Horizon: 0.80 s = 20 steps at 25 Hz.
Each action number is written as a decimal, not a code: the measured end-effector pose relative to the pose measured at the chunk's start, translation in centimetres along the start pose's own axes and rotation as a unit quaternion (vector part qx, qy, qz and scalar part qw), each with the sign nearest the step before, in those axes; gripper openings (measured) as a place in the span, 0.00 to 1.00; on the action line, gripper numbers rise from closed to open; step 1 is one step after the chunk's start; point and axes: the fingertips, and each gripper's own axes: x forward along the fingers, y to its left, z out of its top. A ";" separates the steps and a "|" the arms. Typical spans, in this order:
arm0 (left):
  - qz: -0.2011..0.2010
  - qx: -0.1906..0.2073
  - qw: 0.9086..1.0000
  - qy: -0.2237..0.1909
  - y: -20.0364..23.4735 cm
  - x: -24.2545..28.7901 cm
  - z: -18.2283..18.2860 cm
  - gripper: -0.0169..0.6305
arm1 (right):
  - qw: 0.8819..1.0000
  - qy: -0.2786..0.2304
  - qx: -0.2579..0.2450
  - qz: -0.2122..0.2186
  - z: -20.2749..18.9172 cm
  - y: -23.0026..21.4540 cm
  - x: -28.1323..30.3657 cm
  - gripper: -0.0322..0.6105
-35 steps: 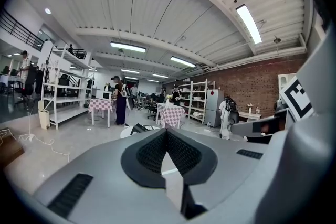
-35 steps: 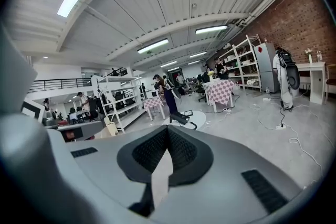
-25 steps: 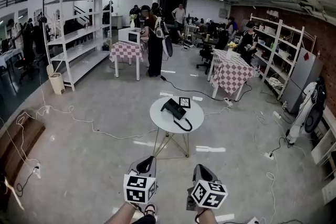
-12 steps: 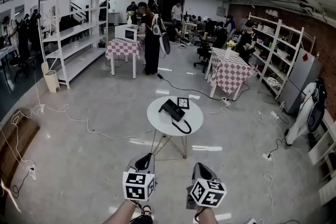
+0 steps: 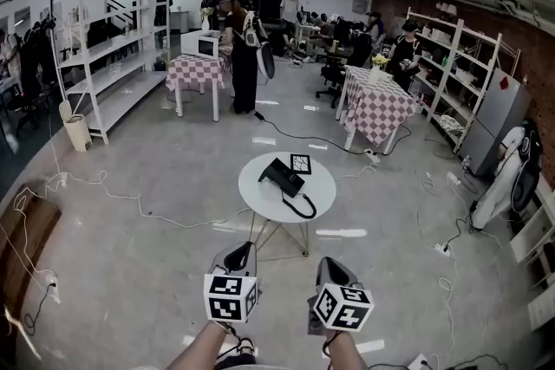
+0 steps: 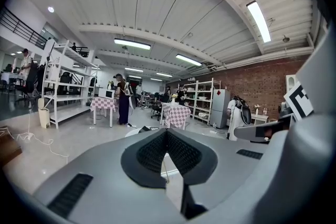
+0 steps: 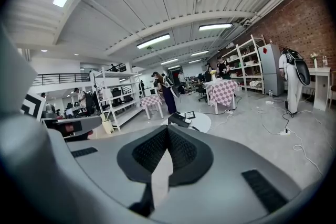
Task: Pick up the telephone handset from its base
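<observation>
The grey plastic left tool (image 5: 240, 254) and right tool (image 5: 334, 270) sit low and nearly level before the person, ribbed dark pads (image 6: 149, 152) pressed together on nothing. That is presumably because the black plastic telephone handset (image 5: 279, 175) lies well ahead, cradled on its base on the round white tabletop (image 5: 253, 193) with thin metal legs, its curly cord (image 5: 303, 206) looped alongside.
</observation>
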 end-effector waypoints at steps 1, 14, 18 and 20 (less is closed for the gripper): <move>-0.001 0.000 1.000 0.000 0.3 0.3 0.2 0.05 | 1.000 -0.001 0.001 0.000 0.2 0.0 0.4 0.09; -0.015 0.007 1.000 0.014 2.9 5.0 1.1 0.05 | 1.000 0.003 0.012 -0.005 1.5 0.5 5.9 0.09; -0.021 0.006 1.000 0.013 4.1 6.5 1.9 0.05 | 1.000 0.004 0.011 -0.014 2.3 0.7 7.5 0.09; -0.025 0.007 1.000 0.014 4.6 7.4 2.1 0.05 | 1.000 0.004 0.009 -0.018 2.6 0.7 8.5 0.09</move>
